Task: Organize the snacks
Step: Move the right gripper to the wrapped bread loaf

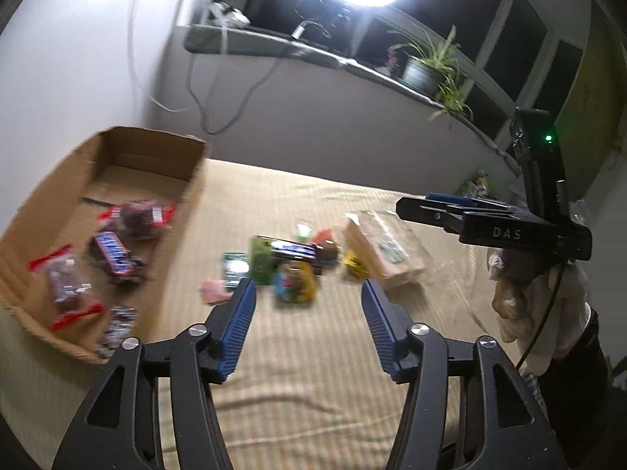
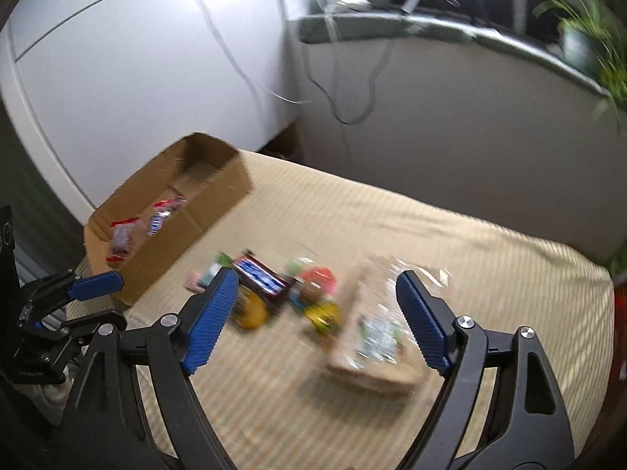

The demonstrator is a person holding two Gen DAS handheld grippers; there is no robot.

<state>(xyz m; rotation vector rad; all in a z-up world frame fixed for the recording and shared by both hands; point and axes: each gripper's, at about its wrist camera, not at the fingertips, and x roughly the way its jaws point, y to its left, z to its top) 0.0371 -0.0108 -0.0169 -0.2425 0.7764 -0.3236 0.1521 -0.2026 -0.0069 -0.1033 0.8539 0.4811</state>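
A bed (image 1: 313, 372) with a striped tan cover fills the room below a grey windowsill with a plant. On the left side of it sits an open cardboard box (image 1: 153, 145) with a few wrapped snacks already inside. More snacks wait in a small pile (image 1: 290, 266) in the middle of the bed, and a big clear-wrapped packet (image 2: 376, 333) lies just to the right of the pile.

The left gripper (image 1: 307, 293) has its jaws apart with nothing between them. The pile lies straight ahead of it, a little past the tips. The right gripper (image 2: 313, 290) also has its jaws wide apart and empty — the pile and the big packet both sit in front of it. The big packet lies nearer the right gripper, and its long side runs away from the camera. The pile is blurry, so I cannot tell each snack — one looks like a dark bar with blue and white. There is open bed on every side of the pile, and the box lies off to the left.
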